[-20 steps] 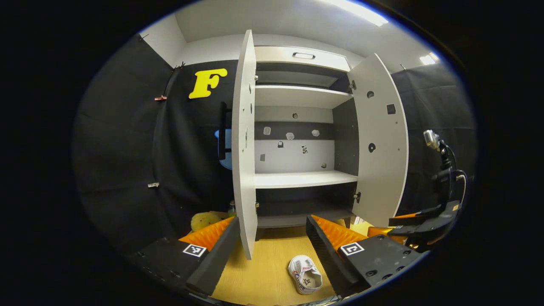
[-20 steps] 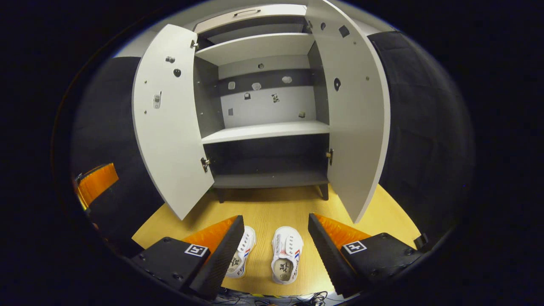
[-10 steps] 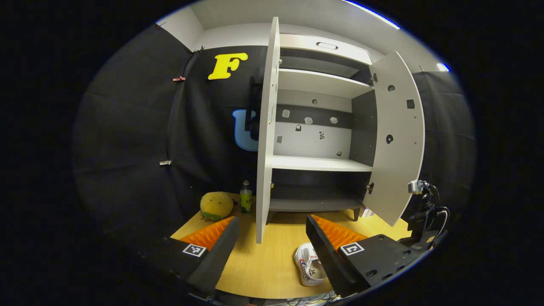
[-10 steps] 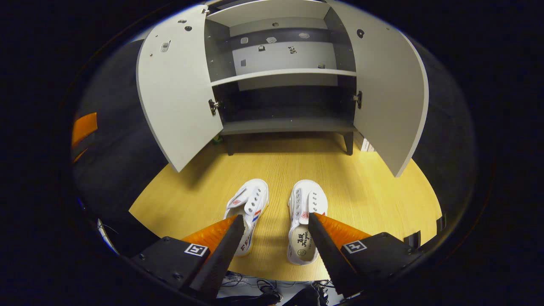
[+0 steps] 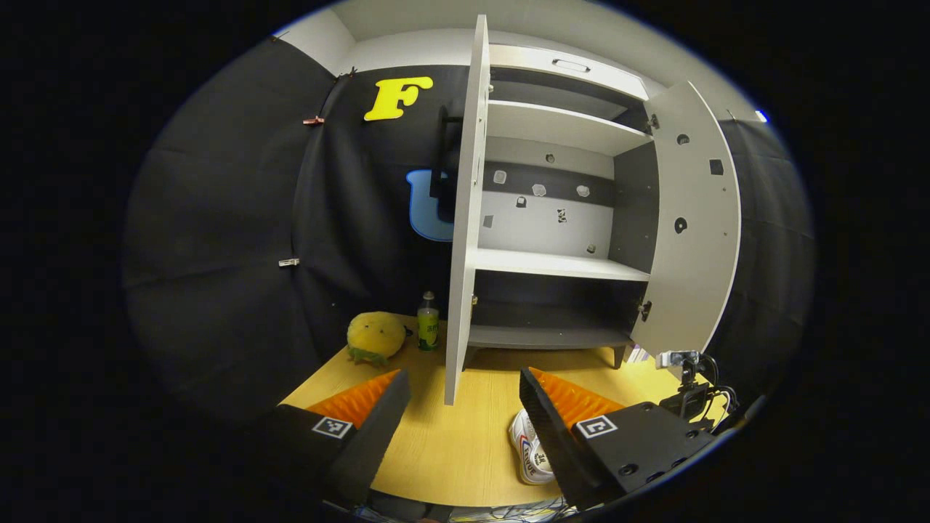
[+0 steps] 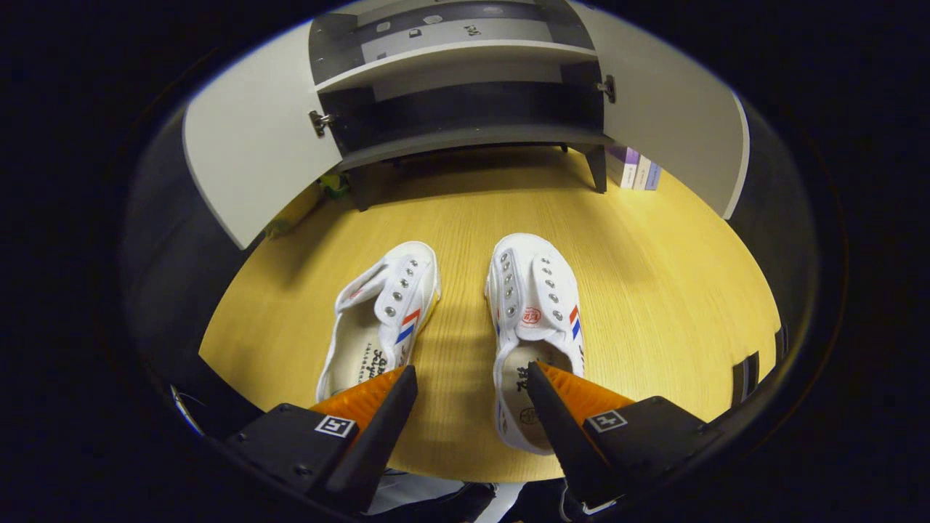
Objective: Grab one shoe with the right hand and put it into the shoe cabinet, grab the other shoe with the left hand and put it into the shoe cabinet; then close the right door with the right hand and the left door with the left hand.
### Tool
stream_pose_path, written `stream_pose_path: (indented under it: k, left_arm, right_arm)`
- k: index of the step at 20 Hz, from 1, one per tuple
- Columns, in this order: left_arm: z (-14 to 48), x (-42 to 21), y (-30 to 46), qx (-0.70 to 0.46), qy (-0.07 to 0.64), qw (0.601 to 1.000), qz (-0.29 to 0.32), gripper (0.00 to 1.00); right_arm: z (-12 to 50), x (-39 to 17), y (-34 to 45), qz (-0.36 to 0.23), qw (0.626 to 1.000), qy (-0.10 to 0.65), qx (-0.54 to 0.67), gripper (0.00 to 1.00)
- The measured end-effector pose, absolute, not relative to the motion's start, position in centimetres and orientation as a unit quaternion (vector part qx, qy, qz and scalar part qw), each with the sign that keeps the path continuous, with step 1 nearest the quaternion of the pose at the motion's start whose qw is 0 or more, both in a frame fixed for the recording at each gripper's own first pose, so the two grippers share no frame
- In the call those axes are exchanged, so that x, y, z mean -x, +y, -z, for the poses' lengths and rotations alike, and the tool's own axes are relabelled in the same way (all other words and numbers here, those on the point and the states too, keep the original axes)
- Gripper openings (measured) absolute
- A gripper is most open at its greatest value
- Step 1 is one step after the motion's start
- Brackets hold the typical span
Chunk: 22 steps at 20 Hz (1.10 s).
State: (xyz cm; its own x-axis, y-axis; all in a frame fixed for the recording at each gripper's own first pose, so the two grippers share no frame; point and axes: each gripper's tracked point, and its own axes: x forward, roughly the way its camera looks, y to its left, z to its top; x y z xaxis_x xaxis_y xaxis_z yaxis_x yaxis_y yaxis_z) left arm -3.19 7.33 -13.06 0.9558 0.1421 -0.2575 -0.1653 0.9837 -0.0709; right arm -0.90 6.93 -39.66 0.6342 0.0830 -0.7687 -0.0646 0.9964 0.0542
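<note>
Bright overhead light, sharp focus, soft floor (image 6: 654, 276) shadows — edges bowed by fisheye

the floor (image 6: 639, 290) looks like pale wood laminate, smooth with fine straight grain. the two shoes, left shoe (image 6: 381, 319) and right shoe (image 6: 534, 319), look like white canvas cloth with small shiny metal eyelets. the shoe cabinet (image 5: 559, 265) has smooth matt board shelves, and its left door (image 5: 465, 218) and right door (image 5: 690, 240) look alike, with metal hinges. beside it, a fuzzy plush toy (image 5: 375, 337) and a glossy plastic bottle (image 5: 428, 330).
</note>
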Motion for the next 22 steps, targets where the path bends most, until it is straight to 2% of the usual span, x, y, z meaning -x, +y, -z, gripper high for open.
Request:
stream_pose_path:
  k: [8, 9, 10, 12, 13, 14, 15, 17, 18, 19, 21, 22]
  left_arm:
    - [14.4, 3.2, 7.3, 0.044, 0.147, 0.985, -0.081, 0.95]
    - [14.5, 3.1, 7.3, 0.045, 0.147, 0.985, -0.081, 0.95]
    - [14.4, 3.0, 7.2, 0.045, 0.148, 0.985, -0.08, 0.95]
    - [14.6, 3.1, 7.2, 0.044, 0.15, 0.985, -0.08, 0.95]
    - [14.7, 3.0, 7.2, 0.043, 0.151, 0.984, -0.079, 0.95]
    - [14.6, 3.0, 7.1, 0.041, 0.151, 0.985, -0.079, 0.95]
    - [14.6, 3.0, 7.1, 0.041, 0.151, 0.985, -0.078, 0.95]
    - [14.5, 3.0, 6.8, 0.041, 0.149, 0.985, -0.075, 0.95]
    - [14.4, 3.1, 6.6, 0.041, 0.149, 0.985, -0.074, 0.95]
    - [14.5, 3.1, 6.4, 0.041, 0.149, 0.985, -0.072, 0.95]
    - [14.5, 3.4, 6.1, 0.039, 0.15, 0.985, -0.07, 0.95]
    - [14.5, 3.5, 5.9, 0.038, 0.151, 0.985, -0.068, 0.95]
  right_arm:
    - [41.7, -2.6, 6.4, -0.015, 0.911, 0.412, -0.012, 0.94]
    - [41.9, -2.9, 6.4, -0.011, 0.911, 0.412, -0.014, 0.86]
    - [41.9, -3.4, 6.1, -0.005, 0.913, 0.409, -0.011, 0.83]
    - [42.1, -4.0, 5.3, 0.007, 0.914, 0.406, -0.002, 0.64]
    - [42.3, -4.4, 4.7, 0.018, 0.914, 0.404, 0.003, 0.39]
    - [42.2, -4.4, 4.7, 0.02, 0.914, 0.404, -0.004, 0.32]
    - [42.1, -4.4, 4.7, 0.022, 0.913, 0.407, -0.008, 0.29]
    - [42.2, -4.6, 5.3, 0.011, 0.912, 0.41, -0.014, 0.29]
    - [42.3, -4.3, 5.4, 0.007, 0.911, 0.412, -0.017, 0.11]
    - [42.4, -4.7, 5.3, 0.006, 0.911, 0.411, -0.018, 0.12]
    - [42.4, -4.8, 5.4, 0.002, 0.91, 0.414, -0.027, 0.05]
    - [42.3, -4.8, 5.4, 0.0, 0.908, 0.418, -0.032, 0.05]
